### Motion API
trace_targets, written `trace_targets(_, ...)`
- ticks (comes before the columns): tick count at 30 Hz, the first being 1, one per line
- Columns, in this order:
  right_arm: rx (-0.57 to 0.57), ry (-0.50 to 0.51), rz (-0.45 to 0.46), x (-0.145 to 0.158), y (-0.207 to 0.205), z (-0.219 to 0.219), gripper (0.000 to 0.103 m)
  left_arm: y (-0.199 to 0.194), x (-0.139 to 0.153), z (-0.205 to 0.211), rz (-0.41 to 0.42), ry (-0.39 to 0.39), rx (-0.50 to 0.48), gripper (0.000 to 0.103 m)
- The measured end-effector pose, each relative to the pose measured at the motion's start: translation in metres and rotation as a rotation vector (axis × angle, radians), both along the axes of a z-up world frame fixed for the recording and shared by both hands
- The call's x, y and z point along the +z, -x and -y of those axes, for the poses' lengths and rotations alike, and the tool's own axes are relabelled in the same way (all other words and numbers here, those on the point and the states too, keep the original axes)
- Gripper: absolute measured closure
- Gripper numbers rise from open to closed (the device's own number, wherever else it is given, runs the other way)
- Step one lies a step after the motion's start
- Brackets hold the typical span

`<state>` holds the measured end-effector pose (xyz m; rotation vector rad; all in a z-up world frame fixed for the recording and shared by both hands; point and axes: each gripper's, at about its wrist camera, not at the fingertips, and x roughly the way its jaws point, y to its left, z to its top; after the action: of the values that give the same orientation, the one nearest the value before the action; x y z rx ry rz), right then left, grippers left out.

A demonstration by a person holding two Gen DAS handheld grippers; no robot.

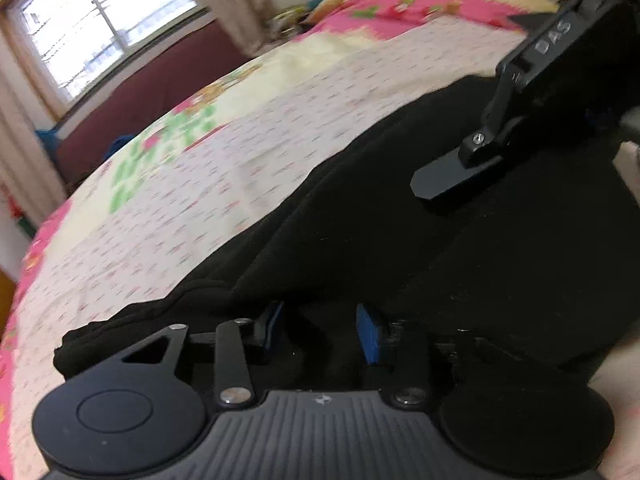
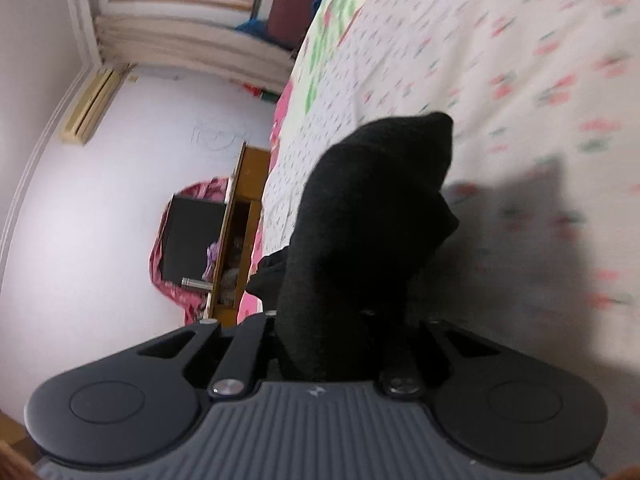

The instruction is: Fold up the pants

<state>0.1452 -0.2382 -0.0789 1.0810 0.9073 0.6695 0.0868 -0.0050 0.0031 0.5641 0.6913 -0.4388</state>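
Note:
The black pants [image 1: 400, 232] lie across the flowered bedsheet [image 1: 200, 184]. My left gripper [image 1: 320, 332] sits low over their near edge, and its blue pads [image 1: 370, 334] stand apart with black cloth between them. My right gripper [image 1: 444, 184] shows in the left wrist view at the upper right, over the pants. In the right wrist view it [image 2: 344, 344] is shut on a bunch of the pants [image 2: 372, 216], which rises lifted above the sheet [image 2: 520, 120] and hides the fingers.
A window [image 1: 96, 28] and a dark red headboard [image 1: 152, 100] are beyond the bed. A pink and yellow quilt [image 1: 420, 4] lies at the far end. A wooden cabinet [image 2: 236, 240] and a black box [image 2: 192, 236] stand beside the bed.

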Motion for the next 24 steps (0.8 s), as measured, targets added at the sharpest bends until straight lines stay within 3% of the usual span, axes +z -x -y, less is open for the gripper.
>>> trace_targets(4,-0.086,0.132,-0.037,0.012,0.030,0.040,0.088,0.011,0.000,0.030,-0.038,0.099,-0.076,0.038)
trace_targets(7,-0.118,0.185,-0.095,0.015,0.044,0.056,0.086,0.016,0.002,0.038,-0.009,0.110,-0.083,0.032)
trace_targets(11,-0.147,0.237,-0.108,0.023,0.043,0.037,0.080,0.013,0.003,0.009,0.061,0.093,0.034,0.028)
trace_targets(14,-0.157,0.278,-0.092,0.041,0.043,0.027,0.077,-0.003,-0.014,-0.021,0.132,-0.008,0.214,0.023)
trace_targets(16,-0.153,0.347,-0.072,0.060,0.042,0.012,0.077,-0.013,-0.017,-0.051,0.097,0.087,0.306,0.015)
trace_targets(18,-0.138,0.435,-0.057,0.084,0.038,-0.005,0.077,-0.016,-0.017,-0.067,0.091,0.162,0.361,0.015)
trace_targets(21,-0.098,0.561,-0.044,0.116,0.027,-0.036,0.077,-0.012,-0.019,-0.071,0.158,0.137,0.383,0.013)
trace_targets(24,-0.062,0.671,-0.032,0.139,0.013,-0.074,0.077,-0.013,-0.018,-0.078,0.150,0.177,0.397,0.013)
